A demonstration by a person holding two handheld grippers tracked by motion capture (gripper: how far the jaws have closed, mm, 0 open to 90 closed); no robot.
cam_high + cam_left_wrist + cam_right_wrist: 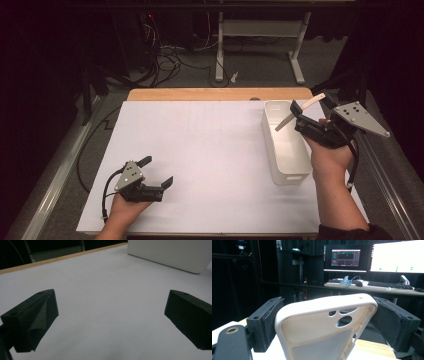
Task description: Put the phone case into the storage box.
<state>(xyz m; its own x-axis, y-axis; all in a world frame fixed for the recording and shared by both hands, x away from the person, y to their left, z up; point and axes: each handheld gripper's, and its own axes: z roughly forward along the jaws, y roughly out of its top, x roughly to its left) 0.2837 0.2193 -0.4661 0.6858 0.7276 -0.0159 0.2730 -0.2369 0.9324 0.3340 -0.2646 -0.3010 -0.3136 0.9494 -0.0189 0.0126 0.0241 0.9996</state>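
Gripping: the right gripper [299,114] has its jaws clenched on a cream phone case [299,112], one foam pad on each long edge.
Where the case is: raised above the far end of the white bin [287,176], at the right side of the table, touching nothing but the pads.
Case tilt: in the high view it slants, its upper end toward the far right and its lower end over the bin's opening.
Case look: in the right gripper view the phone case [322,325] shows its hollow inner face, with rounded corners, a raised rim and a cluster of camera cut-outs near one top corner.
Case material: smooth, matt, looks like soft plastic or rubber; which one I cannot tell.
Left gripper [156,172]: jaws released and wide apart, nothing between them, low over the near left part of the white table sheet [200,150].
Open room: the broad middle of the sheet lies bare between the two hands; the left gripper is well apart from the bin.
Edges: a wooden table edge [200,94] runs along the far side; the bin sits lengthwise just inside the right edge of the sheet.
Bin shape: long, rectangular, rounded corners, smooth white walls, a handle slot in its near end.
Pads: black foam, wedge-shaped on the left gripper's fingers [32,320].
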